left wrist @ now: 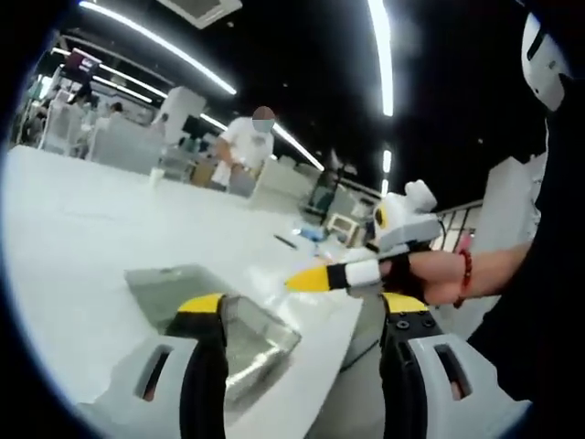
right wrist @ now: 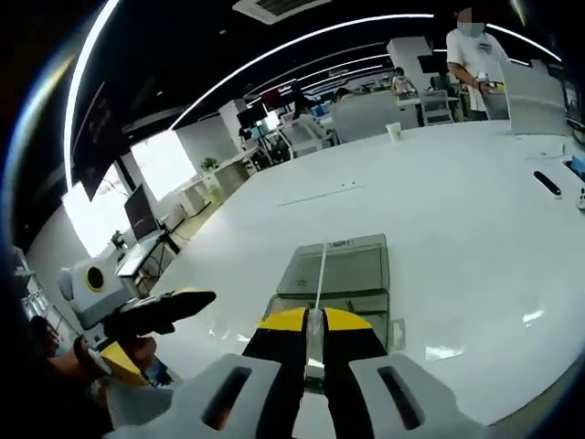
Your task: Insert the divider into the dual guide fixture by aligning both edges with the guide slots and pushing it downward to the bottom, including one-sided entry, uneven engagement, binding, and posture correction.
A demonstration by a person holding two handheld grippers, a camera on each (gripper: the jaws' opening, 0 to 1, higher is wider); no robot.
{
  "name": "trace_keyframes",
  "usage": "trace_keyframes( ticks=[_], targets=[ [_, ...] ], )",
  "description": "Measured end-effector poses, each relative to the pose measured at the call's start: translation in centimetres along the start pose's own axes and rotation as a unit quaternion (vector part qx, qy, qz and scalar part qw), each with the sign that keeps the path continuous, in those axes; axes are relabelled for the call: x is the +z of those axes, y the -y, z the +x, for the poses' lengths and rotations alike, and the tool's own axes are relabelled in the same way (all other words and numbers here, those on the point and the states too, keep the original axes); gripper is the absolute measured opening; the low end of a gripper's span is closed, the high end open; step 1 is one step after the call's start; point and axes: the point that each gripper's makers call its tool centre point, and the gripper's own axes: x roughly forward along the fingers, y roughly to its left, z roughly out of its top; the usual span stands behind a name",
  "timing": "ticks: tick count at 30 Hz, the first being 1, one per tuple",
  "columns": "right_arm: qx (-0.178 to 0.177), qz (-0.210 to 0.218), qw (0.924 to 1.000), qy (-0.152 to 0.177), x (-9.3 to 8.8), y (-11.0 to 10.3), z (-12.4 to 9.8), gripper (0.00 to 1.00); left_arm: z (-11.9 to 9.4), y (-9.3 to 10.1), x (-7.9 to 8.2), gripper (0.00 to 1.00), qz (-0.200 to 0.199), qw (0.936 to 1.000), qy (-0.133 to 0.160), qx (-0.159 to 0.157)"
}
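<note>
The right gripper [right wrist: 313, 331] has its yellow-tipped jaws pressed together on the near edge of a thin clear plastic divider sheet [right wrist: 321, 270], held edge-on so it reads as a pale line running straight away from the jaws. Just beyond it, near the desk's [right wrist: 457, 210] closest edge, sits the clear, box-like dual guide fixture [right wrist: 334, 274]; the divider's long axis points over its middle, and whether either edge has entered a slot cannot be told. In the left gripper view the left gripper [left wrist: 302, 311] is spread wide and empty, with the fixture at its left jaw. The right gripper is the working one; next it likely has to square the sheet to both slots
</note>
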Motion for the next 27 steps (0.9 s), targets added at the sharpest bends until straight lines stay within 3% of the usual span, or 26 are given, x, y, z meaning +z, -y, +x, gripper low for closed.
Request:
trace_keyframes(
  ticks=[9,16,27],
  targets=[
    [-0.015,-0.001,0.9998,-0.015,-0.5,0.8,0.7,0.0,0.2,-0.8,-0.3,0.75,0.016,0.9997,-0.011,0.011],
    [-0.024,-0.016,0.9994,-0.02,-0.8,1.1,1.5,0.0,0.3,-1.2,-1.5,0.82,0.003,0.9995,-0.024,0.019],
    [-0.028,-0.029,0.9987,-0.032,-1.3,1.4,2.6,0.0,0.4,-2.3,-1.9,0.9,0.0,0.9993,-0.032,0.02]
  ],
)
